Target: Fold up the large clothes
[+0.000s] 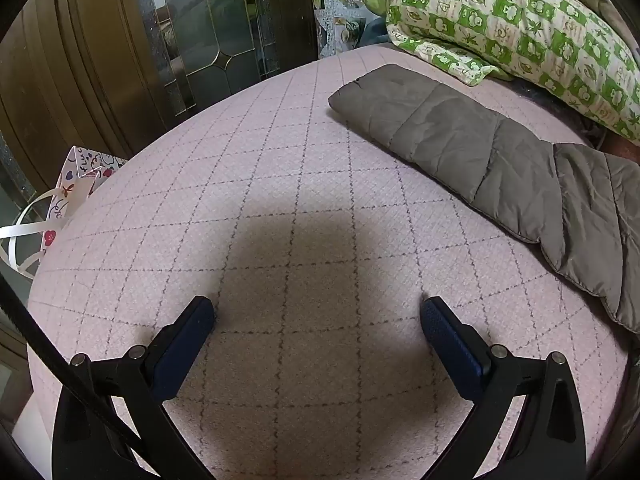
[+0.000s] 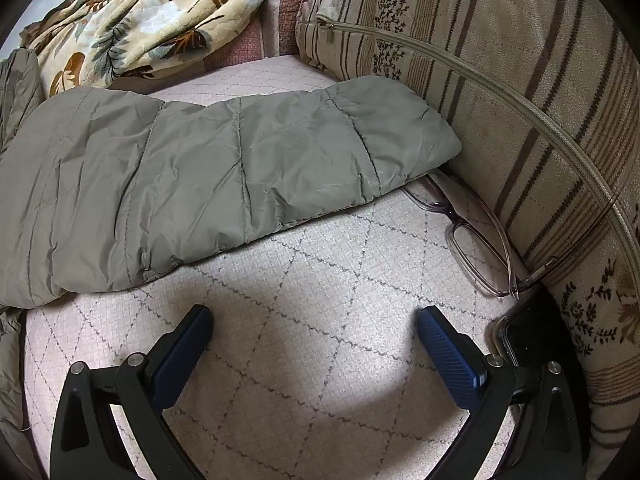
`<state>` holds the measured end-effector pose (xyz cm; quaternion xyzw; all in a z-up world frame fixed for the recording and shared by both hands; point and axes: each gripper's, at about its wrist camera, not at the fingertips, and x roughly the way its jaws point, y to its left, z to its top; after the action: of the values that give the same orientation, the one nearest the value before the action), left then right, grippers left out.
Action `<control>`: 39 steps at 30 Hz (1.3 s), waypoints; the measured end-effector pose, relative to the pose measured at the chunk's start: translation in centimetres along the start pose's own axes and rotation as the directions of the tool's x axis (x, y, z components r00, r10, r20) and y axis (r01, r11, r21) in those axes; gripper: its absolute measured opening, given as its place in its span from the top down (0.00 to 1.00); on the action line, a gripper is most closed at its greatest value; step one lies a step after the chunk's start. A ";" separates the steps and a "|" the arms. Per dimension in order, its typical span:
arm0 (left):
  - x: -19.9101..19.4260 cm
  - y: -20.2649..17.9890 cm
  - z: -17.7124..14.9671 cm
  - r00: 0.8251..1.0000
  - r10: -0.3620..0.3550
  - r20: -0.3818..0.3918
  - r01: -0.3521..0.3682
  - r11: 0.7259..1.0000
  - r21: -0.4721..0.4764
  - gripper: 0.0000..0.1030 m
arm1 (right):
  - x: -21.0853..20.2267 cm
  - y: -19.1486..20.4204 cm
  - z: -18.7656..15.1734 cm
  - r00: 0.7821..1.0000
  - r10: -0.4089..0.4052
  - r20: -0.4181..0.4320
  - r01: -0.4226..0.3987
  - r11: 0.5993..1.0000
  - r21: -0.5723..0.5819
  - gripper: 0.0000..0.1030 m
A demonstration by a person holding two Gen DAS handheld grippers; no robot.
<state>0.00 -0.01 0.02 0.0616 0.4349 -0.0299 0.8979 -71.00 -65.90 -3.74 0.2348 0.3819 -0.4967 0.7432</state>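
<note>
A grey-olive quilted puffer jacket lies spread on the pink diamond-quilted bed. In the left wrist view one sleeve point(image 1: 452, 136) stretches out to the upper right. In the right wrist view the other sleeve point(image 2: 224, 168) lies flat just ahead. My left gripper point(image 1: 318, 316) is open and empty, hovering over bare mattress point(image 1: 240, 184) left of and short of the sleeve. My right gripper point(image 2: 316, 320) is open and empty, just short of the sleeve's near edge.
A green checked quilt point(image 1: 520, 12) lies behind the jacket. A gift bag point(image 1: 76, 176) stands off the bed's left edge before a wooden wardrobe point(image 1: 100, 52). Eyeglasses point(image 2: 476, 236), a phone point(image 2: 528, 336), a striped cushion point(image 2: 520, 92) and a leaf-print blanket point(image 2: 152, 12) lie by the right sleeve.
</note>
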 end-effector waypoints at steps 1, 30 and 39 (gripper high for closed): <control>0.0 -0.1 0.0 1.000 0.001 -0.001 -0.001 1.000 0.001 0.00 | 0.0 0.0 0.0 1.000 0.000 0.000 0.000 1.000 0.000 0.00; -21.5 0.9 -8.4 0.915 -0.314 0.254 0.316 0.948 0.034 0.00 | 0.2 0.4 0.0 1.000 -0.005 0.001 0.005 1.000 -0.004 0.00; -26.4 -10.8 -13.7 0.800 -0.579 0.157 0.494 0.785 0.375 0.00 | -0.1 0.0 -0.1 1.000 -0.001 0.003 0.001 1.000 0.006 0.00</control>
<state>-28.13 -8.83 11.39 0.0721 0.3003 -0.3630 0.8791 -71.01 -65.76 -3.77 0.2361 0.3794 -0.4985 0.7428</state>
